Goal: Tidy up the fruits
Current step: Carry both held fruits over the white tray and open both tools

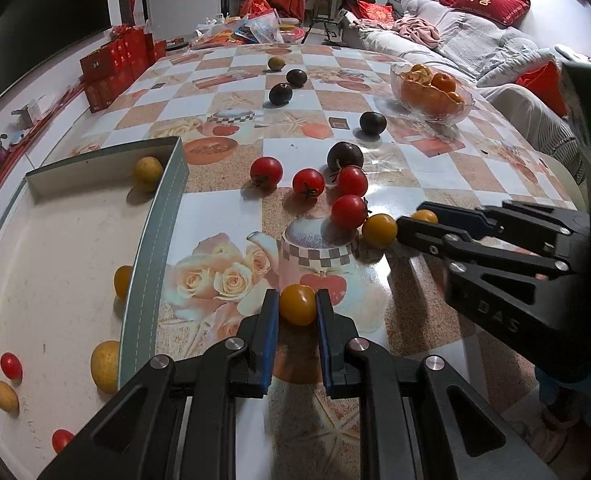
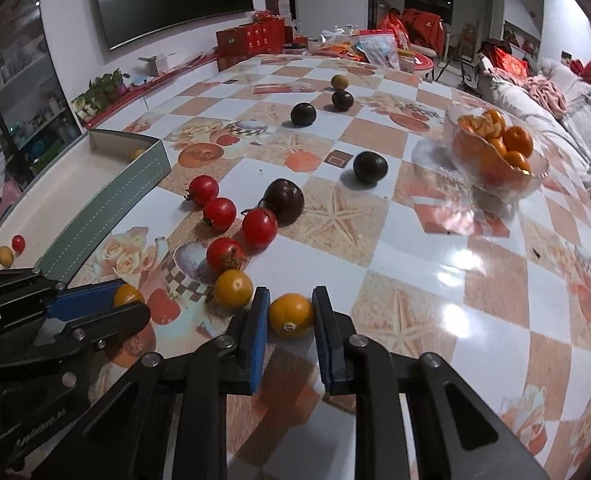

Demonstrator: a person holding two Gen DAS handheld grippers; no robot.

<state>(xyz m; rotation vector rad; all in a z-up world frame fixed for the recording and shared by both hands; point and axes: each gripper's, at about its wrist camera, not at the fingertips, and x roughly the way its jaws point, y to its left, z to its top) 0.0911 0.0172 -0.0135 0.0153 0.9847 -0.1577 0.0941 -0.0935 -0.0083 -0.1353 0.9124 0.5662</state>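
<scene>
1. Two pinches: your left tool [image 1: 297,306] grips one yellow tomato [image 1: 298,304], your right tool [image 2: 289,314] another yellow tomato [image 2: 290,314], both low over the table [image 2: 435,280].
2. Tray [image 1: 55,240] sits at 9 o'clock.
3. Risk: round, smooth skins; squeeze harder and they could burst, swing fast and they could slip out.

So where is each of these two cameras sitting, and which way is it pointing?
Left wrist: on the left gripper, looking down along its fingers at a yellow tomato they grip; tray to its left, right gripper at right.
Right wrist: on the right gripper, shut on another yellow tomato; left gripper at left.
Shared: red tomatoes, bowl, table.
</scene>
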